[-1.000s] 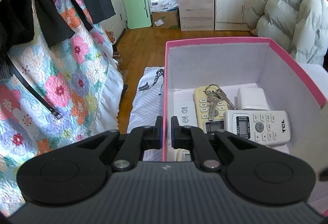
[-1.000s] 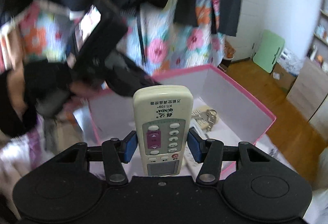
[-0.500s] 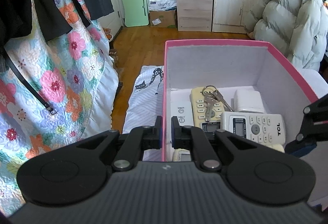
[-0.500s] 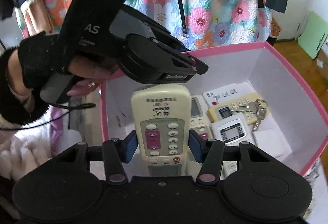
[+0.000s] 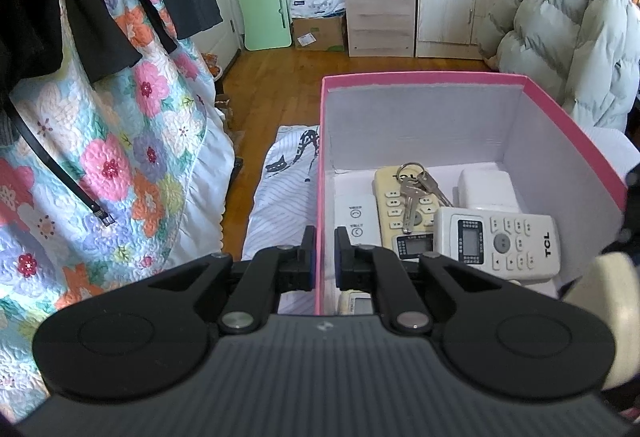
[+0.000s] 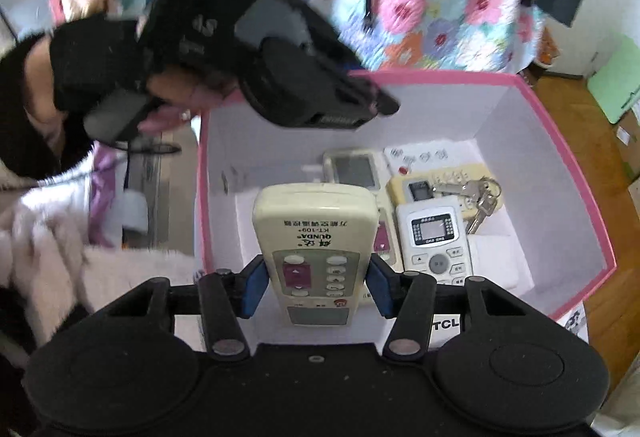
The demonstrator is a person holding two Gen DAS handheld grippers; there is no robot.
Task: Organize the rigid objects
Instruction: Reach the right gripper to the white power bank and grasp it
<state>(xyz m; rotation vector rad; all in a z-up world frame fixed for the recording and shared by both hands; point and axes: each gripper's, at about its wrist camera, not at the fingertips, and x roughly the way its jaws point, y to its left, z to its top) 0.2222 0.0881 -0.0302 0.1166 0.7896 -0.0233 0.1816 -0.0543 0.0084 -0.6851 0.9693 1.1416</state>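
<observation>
A pink box (image 5: 420, 77) with white inner walls holds a white TCL remote (image 5: 496, 241), a yellowish remote (image 5: 390, 197) with a bunch of keys (image 5: 416, 189) on it, a flat white remote (image 5: 356, 213) and a white block (image 5: 486, 187). My left gripper (image 5: 325, 257) is shut on the box's near left wall, one finger on each side. My right gripper (image 6: 316, 289) is shut on a cream remote (image 6: 316, 237), buttons up, tilted down over the open part of the box floor (image 6: 240, 221). The cream remote's blurred end (image 5: 612, 297) shows at the left wrist view's right edge.
A floral quilt (image 5: 120, 157) and dark clothes hang left of the box. The box rests on a striped white cloth (image 5: 280, 205) above a wooden floor (image 5: 272, 89). A grey puffy coat (image 5: 560, 37) lies behind the box. A person's hand (image 6: 176, 105) holds the left gripper.
My right gripper has carried the cream remote over the box and tipped further down, so more of the box's inside shows. The left gripper has kept its grip and place.
</observation>
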